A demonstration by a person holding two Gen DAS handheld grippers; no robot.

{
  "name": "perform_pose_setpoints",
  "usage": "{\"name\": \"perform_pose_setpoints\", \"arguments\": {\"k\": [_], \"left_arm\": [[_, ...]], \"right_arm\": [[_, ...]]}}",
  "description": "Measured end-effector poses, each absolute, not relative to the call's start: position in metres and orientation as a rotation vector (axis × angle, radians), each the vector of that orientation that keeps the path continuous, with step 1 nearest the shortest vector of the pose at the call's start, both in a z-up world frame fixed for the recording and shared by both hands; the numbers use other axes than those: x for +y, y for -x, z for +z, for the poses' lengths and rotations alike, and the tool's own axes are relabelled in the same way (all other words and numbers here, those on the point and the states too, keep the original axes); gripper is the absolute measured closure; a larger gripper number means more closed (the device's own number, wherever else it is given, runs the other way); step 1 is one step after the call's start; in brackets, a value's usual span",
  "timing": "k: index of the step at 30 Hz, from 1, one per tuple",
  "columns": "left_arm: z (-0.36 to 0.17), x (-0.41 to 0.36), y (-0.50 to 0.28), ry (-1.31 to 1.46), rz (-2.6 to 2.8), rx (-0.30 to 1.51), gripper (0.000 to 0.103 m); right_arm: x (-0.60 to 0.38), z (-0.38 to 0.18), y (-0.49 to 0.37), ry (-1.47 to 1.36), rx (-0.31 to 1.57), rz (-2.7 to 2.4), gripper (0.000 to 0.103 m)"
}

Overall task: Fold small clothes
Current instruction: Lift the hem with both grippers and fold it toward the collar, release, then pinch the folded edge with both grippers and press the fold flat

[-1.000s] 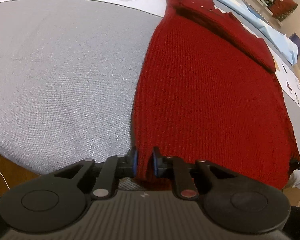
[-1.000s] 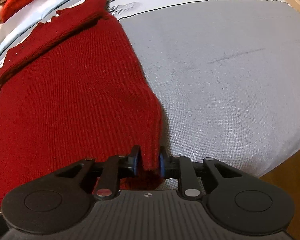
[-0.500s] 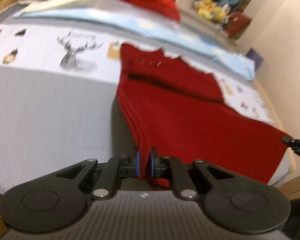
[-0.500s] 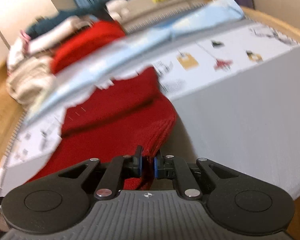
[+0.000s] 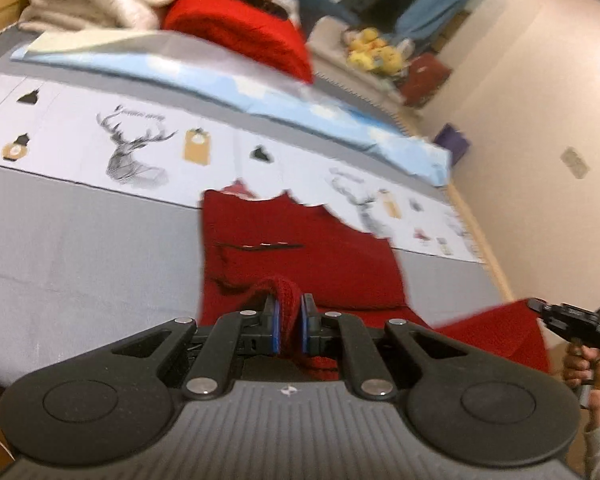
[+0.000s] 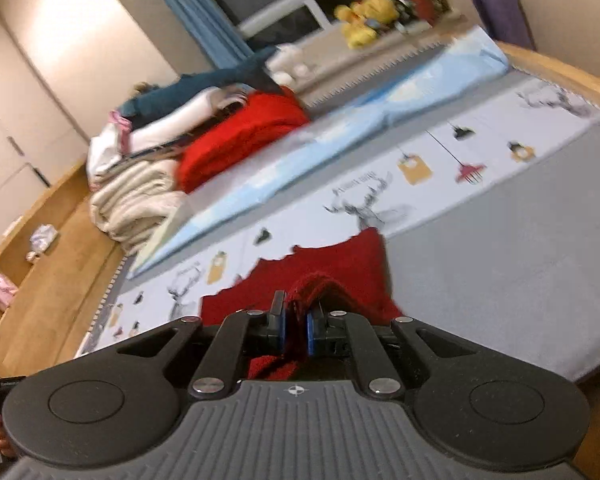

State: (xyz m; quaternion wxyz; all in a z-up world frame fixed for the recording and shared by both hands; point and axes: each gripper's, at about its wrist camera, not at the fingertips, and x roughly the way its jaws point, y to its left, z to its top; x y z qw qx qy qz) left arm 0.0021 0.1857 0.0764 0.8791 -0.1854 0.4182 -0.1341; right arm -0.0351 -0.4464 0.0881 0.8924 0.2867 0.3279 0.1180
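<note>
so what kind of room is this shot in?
Most likely a bedroom at home: the red knit garment lies on a bed with a deer-print sheet, folded blankets and clothes piled beyond, yellow plush toys by the window.

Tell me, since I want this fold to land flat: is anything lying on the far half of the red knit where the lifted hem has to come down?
Nothing visible does. Both the left gripper and the right gripper are shut on the hem of the red knit, and its far half lies bare on the grey mat. The folded piles sit well beyond it.
</note>
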Motion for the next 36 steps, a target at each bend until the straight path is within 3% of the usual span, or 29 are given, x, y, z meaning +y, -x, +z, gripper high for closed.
{"name": "perform_pose_setpoints", "arguments": {"k": [8,18,22,24,28,32,36], "left_arm": [[-0.016,0.195,-0.142,0.392,-0.124,1.037,0.093],[-0.059,0.193,-0.183,0.485,-0.048,1.079,0.091],[-0.056,0.211,-0.180,0.559,0.000,1.046,0.076],[-0.052,0.225,-0.173,0.584,0.020,1.013,0.074],[-0.054,0.237,-0.163,0.520,0.041,1.050,0.068],[-0.066,0.230,-0.160,0.383,0.017,1.122,0.058],[-0.078,0.216,-0.161,0.314,-0.035,1.146,0.047]], "right_arm": [[-0.441,0.019,-0.081,-0.598,0.858,0.111,0.094],[-0.420,-0.060,-0.154,-0.569,0.944,0.016,0.094],[-0.426,-0.064,-0.160,-0.584,0.921,0.016,0.090],[-0.433,-0.067,-0.159,-0.624,0.919,-0.020,0.075],[-0.453,-0.058,-0.145,-0.614,0.832,-0.109,0.074],[-0.462,-0.070,-0.136,-0.573,0.890,-0.090,0.073],[-0.442,-0.093,-0.137,-0.515,0.997,-0.002,0.062]]}}
